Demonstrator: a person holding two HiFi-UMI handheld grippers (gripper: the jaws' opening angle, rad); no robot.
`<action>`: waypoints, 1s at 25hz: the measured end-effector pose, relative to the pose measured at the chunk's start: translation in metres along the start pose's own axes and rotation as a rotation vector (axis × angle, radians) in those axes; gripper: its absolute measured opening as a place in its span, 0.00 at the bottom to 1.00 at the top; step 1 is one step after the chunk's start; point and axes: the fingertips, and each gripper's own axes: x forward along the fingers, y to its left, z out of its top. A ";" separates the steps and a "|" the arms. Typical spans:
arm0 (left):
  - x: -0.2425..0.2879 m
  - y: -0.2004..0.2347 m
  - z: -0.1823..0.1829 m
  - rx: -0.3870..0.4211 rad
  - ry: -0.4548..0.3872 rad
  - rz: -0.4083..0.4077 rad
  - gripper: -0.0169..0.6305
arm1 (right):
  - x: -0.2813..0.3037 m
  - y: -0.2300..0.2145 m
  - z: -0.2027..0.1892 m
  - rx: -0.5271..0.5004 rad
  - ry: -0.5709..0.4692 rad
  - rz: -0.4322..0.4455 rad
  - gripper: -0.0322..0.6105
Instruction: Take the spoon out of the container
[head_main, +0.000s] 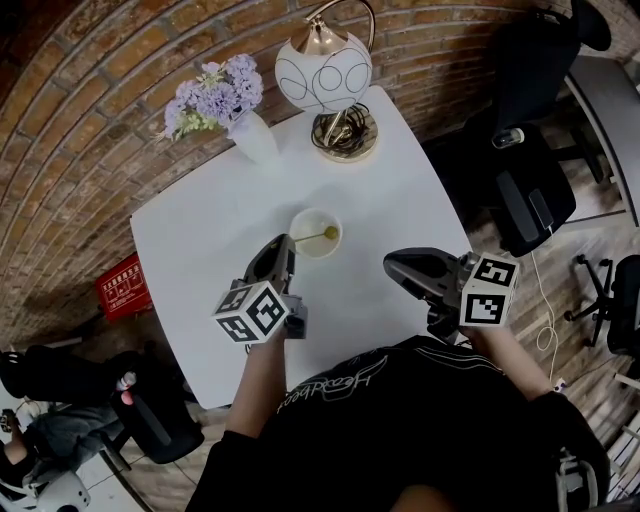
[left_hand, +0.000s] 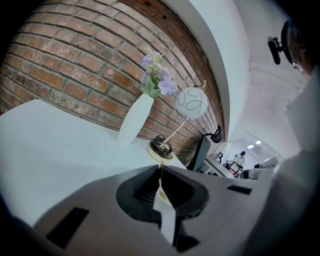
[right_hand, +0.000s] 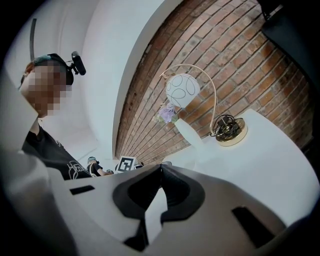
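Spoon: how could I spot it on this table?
Find the white table by the brick wall, then the small round white container in its middle. The spoon is the thin gold stick in it, handle pinched by the left claw; the other gold thing, the lamp, is much bigger.

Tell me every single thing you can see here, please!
table: 1, white, against the brick wall
container: 1, cream, middle of the table
spoon: 1, gold, scoop end in the container, handle sticking out to the left
vase: 1, white, back of the table
flowers: 1 bunch, purple, in the vase
lamp: 1, white globe on a gold stand, right of the vase
crate: 1, red, floor left of the table
office chairs: at least 2, black, floor on the right
left gripper: 1, grey, jaws shut on the spoon handle
right gripper: 1, grey, jaws shut, empty, right of the container
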 end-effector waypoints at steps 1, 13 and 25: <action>0.000 0.000 0.000 0.001 -0.001 0.001 0.04 | 0.000 -0.001 0.000 0.003 0.000 -0.002 0.05; -0.014 -0.010 0.014 0.041 -0.030 0.018 0.04 | -0.003 0.007 -0.001 0.033 -0.050 0.008 0.05; -0.071 -0.046 0.060 0.108 -0.152 -0.040 0.04 | -0.005 0.054 -0.003 -0.079 -0.062 -0.002 0.05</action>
